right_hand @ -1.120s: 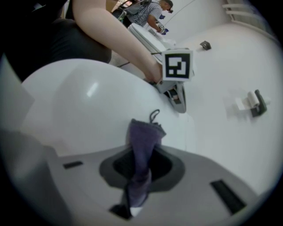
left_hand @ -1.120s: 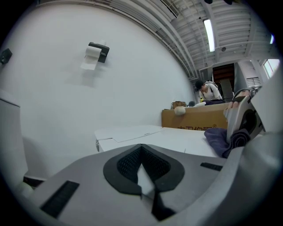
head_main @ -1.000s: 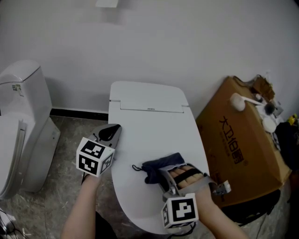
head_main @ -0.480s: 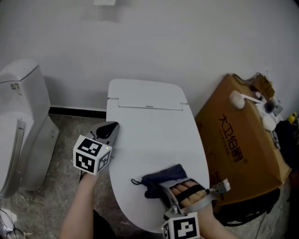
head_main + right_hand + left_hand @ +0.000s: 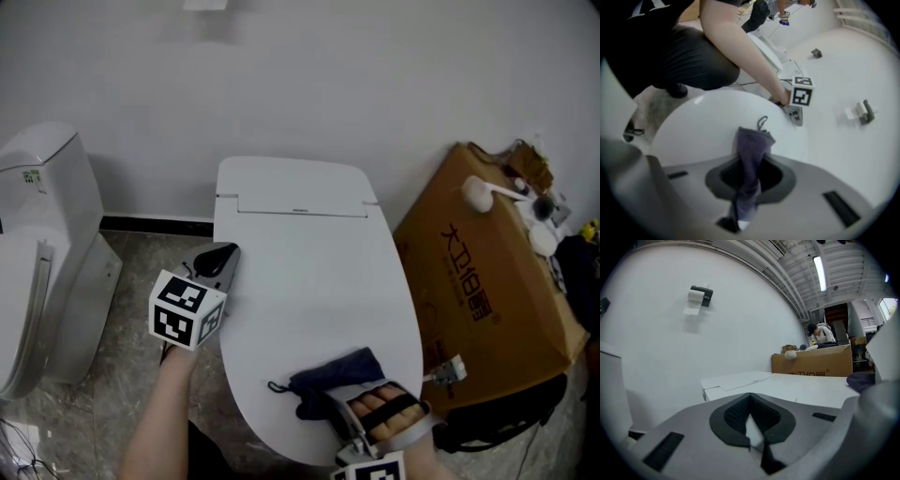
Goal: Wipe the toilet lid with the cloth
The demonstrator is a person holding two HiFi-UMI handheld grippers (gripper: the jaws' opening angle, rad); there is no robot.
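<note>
Head view, looking steeply down on a closed white toilet lid (image 5: 309,281) backed against the wall. Right of the lid, a cardboard box (image 5: 487,309), closed, contents hidden; on its top, a white round-headed object (image 5: 480,201) among other small items too small to tell. Left of the lid, a 2nd toilet (image 5: 47,216).

Near the lid's front edge, right of middle, a dark cloth (image 5: 330,378) bunched on the lid surface. Clamped on the cloth's near end, the right gripper (image 5: 330,405), with a hand (image 5: 382,409) wrapped round its handle.

At the lid's left edge, the left gripper (image 5: 218,258), closed on nothing, tip pointing toward the wall, held from below by a bare forearm (image 5: 164,412).
</note>
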